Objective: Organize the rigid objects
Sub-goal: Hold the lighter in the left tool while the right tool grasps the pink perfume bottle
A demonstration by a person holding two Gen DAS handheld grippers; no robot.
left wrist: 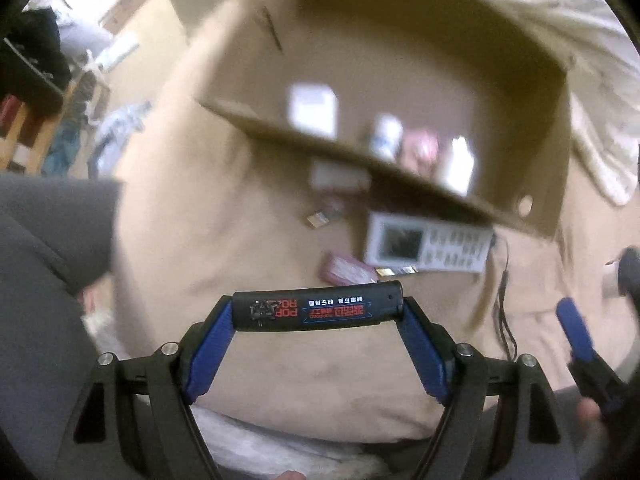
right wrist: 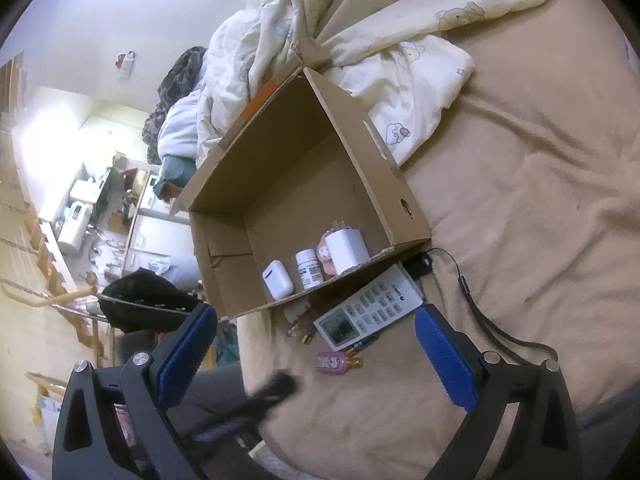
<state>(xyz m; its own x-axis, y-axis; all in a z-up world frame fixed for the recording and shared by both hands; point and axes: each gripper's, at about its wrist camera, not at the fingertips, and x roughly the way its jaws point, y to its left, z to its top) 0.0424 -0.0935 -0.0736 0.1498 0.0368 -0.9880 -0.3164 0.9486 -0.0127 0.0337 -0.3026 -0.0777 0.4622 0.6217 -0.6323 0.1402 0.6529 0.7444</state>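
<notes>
A black cylindrical tube [left wrist: 318, 312] with red and blue print is pinched crosswise between the blue pads of the left gripper [left wrist: 316, 314], one end pressed against each pad, and is held above the tan bedsheet [left wrist: 200, 240], short of the cardboard box [left wrist: 400, 80]. Just beyond the tube, a pink bottle [left wrist: 346, 270] is seen lying on the sheet, and past it a white remote control [left wrist: 428, 246] is laid against the box's near wall. Inside the box, a white earbud case [right wrist: 278, 278], a white pill bottle [right wrist: 309, 269], a pink item [right wrist: 326, 258] and a white charger block [right wrist: 347, 251] are gathered by that wall. Further right, the right gripper [right wrist: 316, 354] is held spread wide with nothing between its blue pads, the remote and pink bottle lying ahead of it. A black corded device [right wrist: 418, 266] is seen beside the box corner.
</notes>
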